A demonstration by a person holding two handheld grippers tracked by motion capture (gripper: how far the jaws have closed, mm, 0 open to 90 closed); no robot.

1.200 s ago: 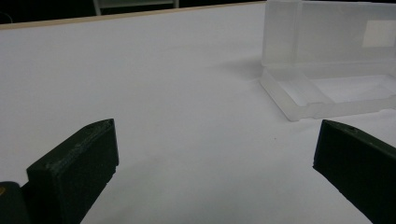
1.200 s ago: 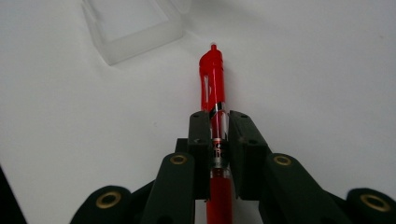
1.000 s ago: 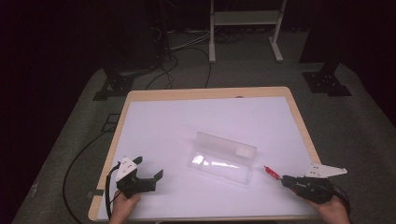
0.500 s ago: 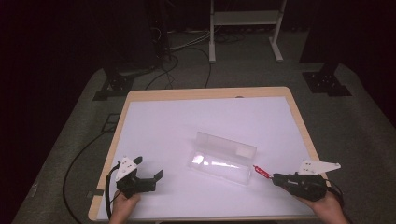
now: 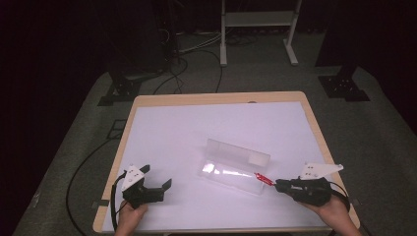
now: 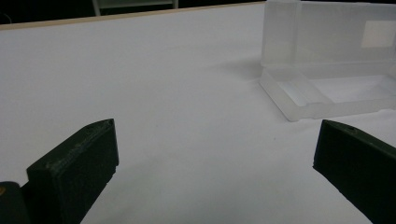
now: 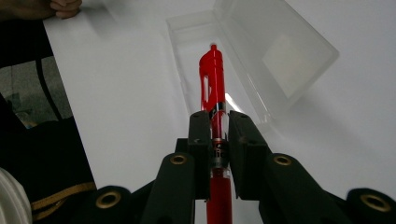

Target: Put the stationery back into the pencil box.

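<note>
At the counter's [image 5: 162, 128] near left corner the left gripper [image 5: 160, 187] rests with its fingers [image 6: 77, 168] spread wide on nothing. In the middle lies a clear plastic case [image 5: 236, 164], lid open. Just right of it, the right gripper [image 5: 281, 185] pinches a red pen [image 7: 213, 84], its tip over the case's end.

- The left black two-jaw gripper [image 5: 156, 188] is blocky, with a white three-cornered plate [image 5: 132, 176] on top and a black cable [image 5: 114, 202] looping from its rear.
- Its thick matte black jaw pads [image 6: 77, 173] are slab-shaped with rounded upper corners; one shows a small pinhole.
- The right black two-jaw gripper [image 5: 278, 184] has a longer white three-cornered plate [image 5: 319, 170].
- Brass-coloured round rivets [image 7: 179, 159] sit on its black linkage arms.
</note>
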